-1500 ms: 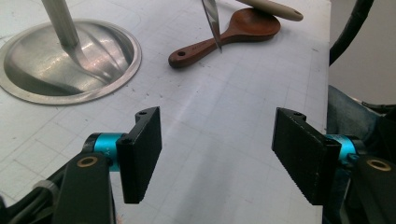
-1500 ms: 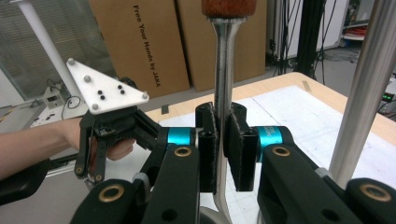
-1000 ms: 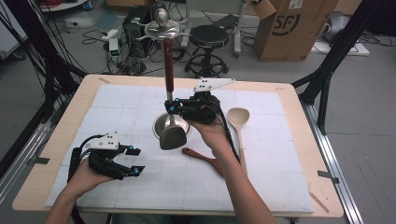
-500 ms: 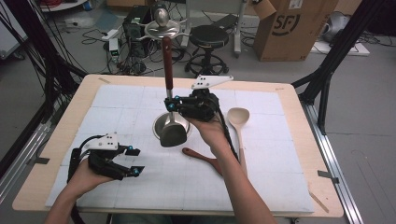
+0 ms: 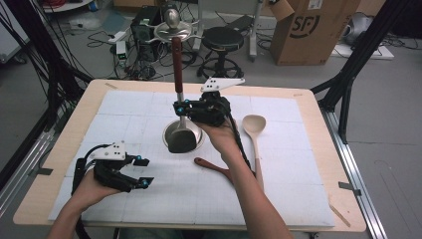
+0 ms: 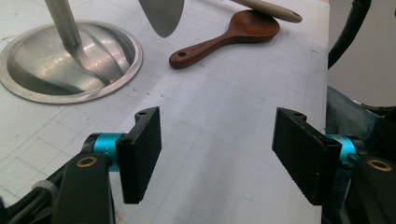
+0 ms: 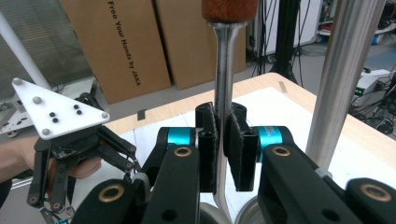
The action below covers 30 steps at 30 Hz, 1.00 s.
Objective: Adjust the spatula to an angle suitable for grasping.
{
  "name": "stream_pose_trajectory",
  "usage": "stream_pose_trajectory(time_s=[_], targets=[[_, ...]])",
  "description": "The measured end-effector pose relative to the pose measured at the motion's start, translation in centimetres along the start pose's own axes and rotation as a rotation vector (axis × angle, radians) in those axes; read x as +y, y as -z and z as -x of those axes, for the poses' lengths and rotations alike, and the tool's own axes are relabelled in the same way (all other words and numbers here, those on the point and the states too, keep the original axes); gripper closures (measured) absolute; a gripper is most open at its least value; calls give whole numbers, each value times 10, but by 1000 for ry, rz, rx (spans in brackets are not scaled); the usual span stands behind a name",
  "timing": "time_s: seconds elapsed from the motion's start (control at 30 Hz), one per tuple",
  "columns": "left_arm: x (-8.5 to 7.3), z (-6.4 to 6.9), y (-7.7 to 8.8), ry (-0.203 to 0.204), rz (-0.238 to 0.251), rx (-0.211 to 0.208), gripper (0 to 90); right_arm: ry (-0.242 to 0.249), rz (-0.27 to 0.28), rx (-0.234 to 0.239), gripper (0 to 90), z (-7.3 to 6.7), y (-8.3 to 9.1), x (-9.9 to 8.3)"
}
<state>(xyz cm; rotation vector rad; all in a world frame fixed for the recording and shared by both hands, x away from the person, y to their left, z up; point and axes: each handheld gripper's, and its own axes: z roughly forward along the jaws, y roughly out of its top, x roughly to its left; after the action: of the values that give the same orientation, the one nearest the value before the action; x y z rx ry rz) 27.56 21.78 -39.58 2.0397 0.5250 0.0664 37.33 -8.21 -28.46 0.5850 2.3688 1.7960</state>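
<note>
High view: right gripper (image 5: 180, 108), jaws clamped on the steel shaft of a wooden-handled spatula (image 5: 178, 94), holds it upright, blade hanging over the round steel base (image 5: 195, 138) of a utensil stand at desk (image 5: 59, 164) centre. Pale wooden spoon (image 5: 255, 137) lies right of the base; dark wooden spoon (image 5: 214, 167) just in front. Left gripper (image 5: 142, 172), jaws wide and holding nothing, rests at front left, well apart from the stand.
</note>
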Motion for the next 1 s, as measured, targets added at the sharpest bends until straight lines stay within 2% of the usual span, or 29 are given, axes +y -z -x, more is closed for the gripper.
stream_pose_trajectory(time_s=[0.6,1.0], targets=[[0,0,0,0,1,-1,338,-21,12,-33,812,7,0,-1],[0,1,-2,-2,-7,-2,338,2,74,-30,766,8,9,6]])
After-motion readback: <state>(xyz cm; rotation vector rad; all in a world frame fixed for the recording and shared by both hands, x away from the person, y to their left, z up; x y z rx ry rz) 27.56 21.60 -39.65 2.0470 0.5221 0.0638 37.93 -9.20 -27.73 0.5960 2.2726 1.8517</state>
